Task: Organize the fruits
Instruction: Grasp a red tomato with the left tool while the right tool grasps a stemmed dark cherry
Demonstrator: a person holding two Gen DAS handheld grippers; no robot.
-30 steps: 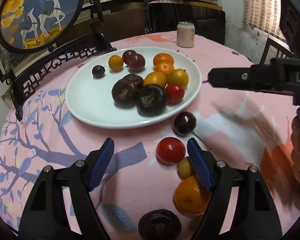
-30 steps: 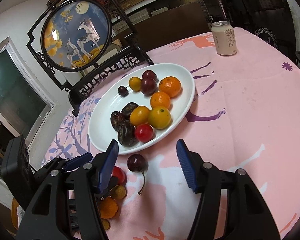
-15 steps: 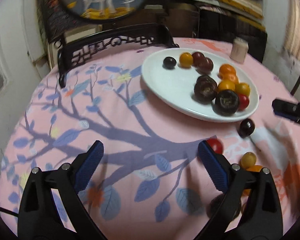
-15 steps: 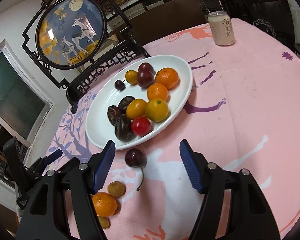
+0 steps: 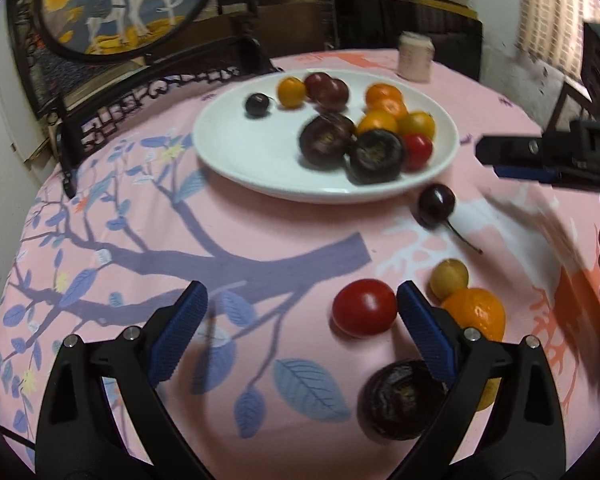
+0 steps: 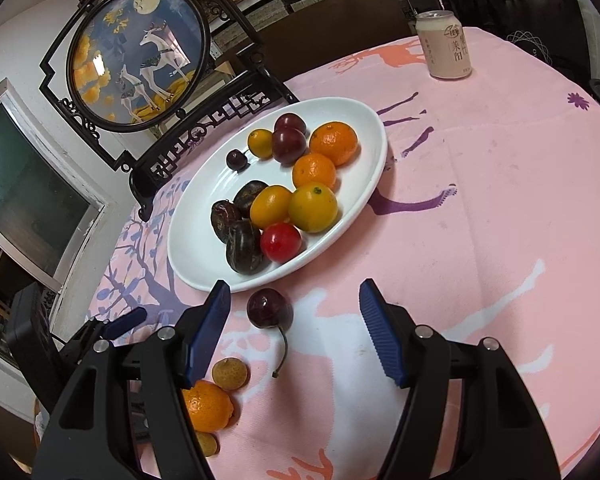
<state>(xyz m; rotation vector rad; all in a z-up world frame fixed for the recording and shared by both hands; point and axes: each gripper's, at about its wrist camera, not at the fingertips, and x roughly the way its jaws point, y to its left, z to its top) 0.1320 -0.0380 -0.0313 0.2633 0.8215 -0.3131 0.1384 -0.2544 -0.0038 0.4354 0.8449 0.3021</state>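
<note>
Far left, behind the table: round deer-painting screen on a dark carved stand. Pink printed tablecloth covers the table.

Left gripper: fingers spread wide, nothing pinched. Red tomato lies on the cloth btwn the fingers, just beside the right-hand blue pad, not squeezed. Right of that pad: small yellow-brown fruit touching an orange; dark wrinkled fruit near the bottom edge, partly under the finger.

White plate sits mid-table w/ the sorted fruit: dark cherry, oranges, yellow citrus, purple plums, dark wrinkled ones, a 2nd red tomato.

Right gripper: fingers apart, about half spread, gripping nothing. Loose cherry w/ stem lies on the cloth btwn them, just off the plate rim, touching neither pad.

Far right, back: pale drink can, upright.
</note>
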